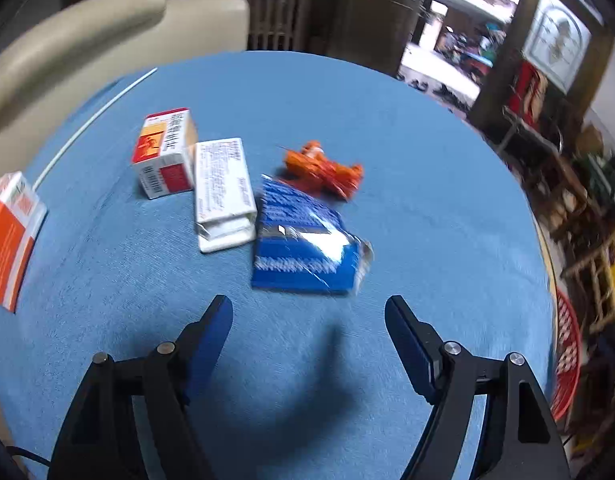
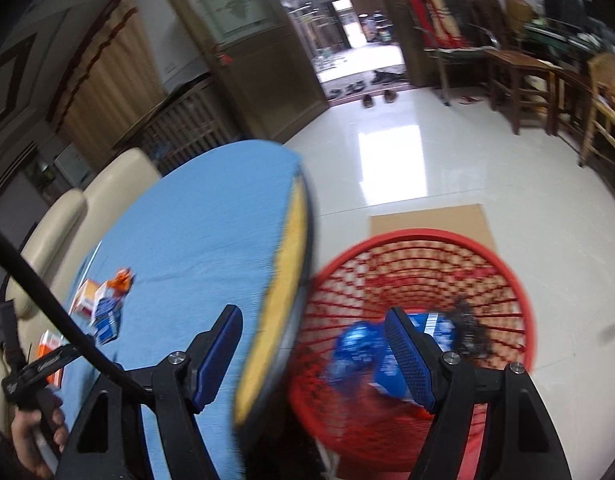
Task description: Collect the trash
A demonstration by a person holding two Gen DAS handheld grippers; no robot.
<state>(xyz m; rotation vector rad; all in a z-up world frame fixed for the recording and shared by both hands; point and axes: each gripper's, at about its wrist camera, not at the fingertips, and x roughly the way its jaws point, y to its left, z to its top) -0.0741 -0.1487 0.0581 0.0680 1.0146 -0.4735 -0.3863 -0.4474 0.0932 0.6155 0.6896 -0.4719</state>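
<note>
- Now over the blue counter (image 1: 387, 128): left hand-held gripper (image 1: 309, 308) spread wide, empty, just short of blue wrapper (image 1: 303, 240).
- Beside it: white box (image 1: 223, 192), orange wrapper (image 1: 323, 170).
- Right hand-held gripper (image 2: 315, 318) gaping, empty, above red basket (image 2: 519, 280) with blue trash (image 2: 359, 346) inside.

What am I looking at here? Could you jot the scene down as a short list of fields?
Surface: round table with a blue cloth
Trash on table: blue foil wrapper, orange wrapper, white carton, red-and-white box, orange-and-white box
Bin: red mesh basket on the floor beside the table, blue wrappers inside
Left gripper: open, empty
Right gripper: open, empty, over the basket edge
</note>
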